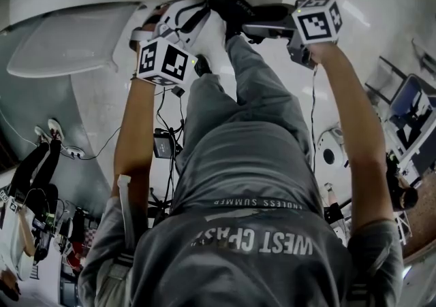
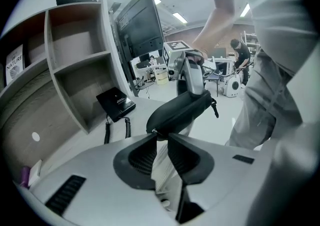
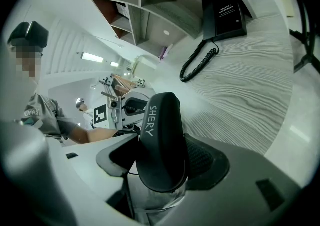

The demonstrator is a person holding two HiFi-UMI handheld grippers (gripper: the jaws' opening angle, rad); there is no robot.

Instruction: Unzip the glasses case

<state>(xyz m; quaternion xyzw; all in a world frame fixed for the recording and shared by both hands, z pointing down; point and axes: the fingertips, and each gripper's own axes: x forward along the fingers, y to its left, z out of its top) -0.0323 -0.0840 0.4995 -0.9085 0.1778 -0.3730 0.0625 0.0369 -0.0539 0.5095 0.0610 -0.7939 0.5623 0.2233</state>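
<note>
R gripper (image 3: pixel 162 140) is clamped on the glasses case (image 2: pixel 180 110): both pads press its sides, and one rounded end with white lettering sticks out toward the cam. The case is up in the air above the wood-grain desk (image 3: pixel 250 94), not resting on anything. It spans btwn my two tools and, in the L gripper view, slopes down toward the L one. L gripper (image 2: pixel 161 139) has its jaws a little apart, w/ a narrow gap and nothing pinched. The near end of the case sits just past its tips; can't tell if it touches. A small dark tab (image 2: pixel 214 107) hangs off the case's far end. Can't tell how far the zip is undone. A black desk phone (image 3: pixel 223 10) w/ coiled cord (image 3: pixel 197 64) lies on the desk by the open shelves (image 2: pixel 75 69).
</note>
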